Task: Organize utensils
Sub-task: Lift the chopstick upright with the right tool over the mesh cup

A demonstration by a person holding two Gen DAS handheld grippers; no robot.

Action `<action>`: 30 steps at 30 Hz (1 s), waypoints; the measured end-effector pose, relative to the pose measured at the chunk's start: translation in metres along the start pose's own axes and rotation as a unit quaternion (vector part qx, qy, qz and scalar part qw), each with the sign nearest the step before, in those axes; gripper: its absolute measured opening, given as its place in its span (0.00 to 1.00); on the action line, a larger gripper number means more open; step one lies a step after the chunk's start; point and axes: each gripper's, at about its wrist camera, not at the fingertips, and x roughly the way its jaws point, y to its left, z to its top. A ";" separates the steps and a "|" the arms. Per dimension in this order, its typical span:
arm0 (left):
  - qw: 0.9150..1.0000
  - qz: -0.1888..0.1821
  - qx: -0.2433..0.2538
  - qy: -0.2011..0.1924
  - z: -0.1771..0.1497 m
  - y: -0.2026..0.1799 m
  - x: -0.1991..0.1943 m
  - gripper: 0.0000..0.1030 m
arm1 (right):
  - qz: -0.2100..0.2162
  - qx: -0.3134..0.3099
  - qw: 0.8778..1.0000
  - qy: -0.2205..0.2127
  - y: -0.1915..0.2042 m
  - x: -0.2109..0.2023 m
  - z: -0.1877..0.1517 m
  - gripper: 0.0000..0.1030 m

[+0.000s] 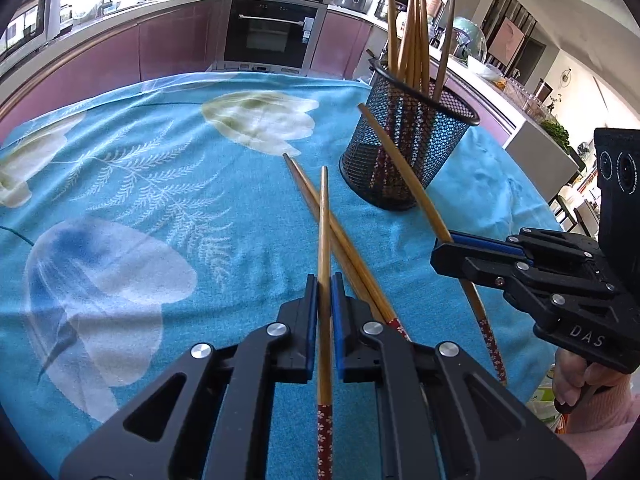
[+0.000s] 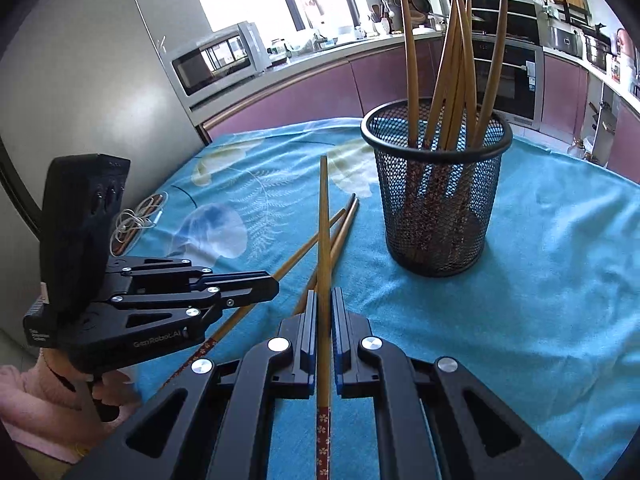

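Note:
A black mesh holder (image 1: 408, 140) (image 2: 438, 192) stands on the blue cloth with several wooden chopsticks upright in it. My left gripper (image 1: 324, 292) is shut on one chopstick (image 1: 324, 240) that points forward; it also shows in the right wrist view (image 2: 276, 288). My right gripper (image 2: 324, 304) is shut on another chopstick (image 2: 324, 232), held above the cloth near the holder; in the left wrist view this gripper (image 1: 440, 246) holds its chopstick (image 1: 400, 172) slanted in front of the holder. Two more chopsticks (image 1: 344, 240) (image 2: 340, 232) lie on the cloth.
The table carries a blue flowered cloth (image 1: 140, 184) (image 2: 540, 280). A coiled white cord (image 2: 134, 220) lies at its left edge. Kitchen counters, an oven (image 1: 268, 36) and a microwave (image 2: 216, 60) stand behind the table.

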 end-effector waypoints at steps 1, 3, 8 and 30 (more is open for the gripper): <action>1.000 -0.003 0.000 -0.002 0.001 0.000 -0.002 0.07 | -0.001 -0.001 1.000 -0.004 0.001 -0.002 0.000 0.06; 1.000 -0.007 0.002 -0.006 0.001 -0.002 -0.006 0.07 | 0.000 0.001 1.000 -0.011 0.001 -0.008 0.001 0.06; 0.999 -0.028 -0.002 -0.017 0.006 -0.004 -0.018 0.07 | -0.001 0.007 0.999 -0.032 -0.002 -0.022 0.006 0.06; 0.989 -0.107 -0.012 -0.106 0.041 -0.004 -0.091 0.07 | -0.005 0.015 0.993 -0.119 -0.019 -0.073 0.035 0.06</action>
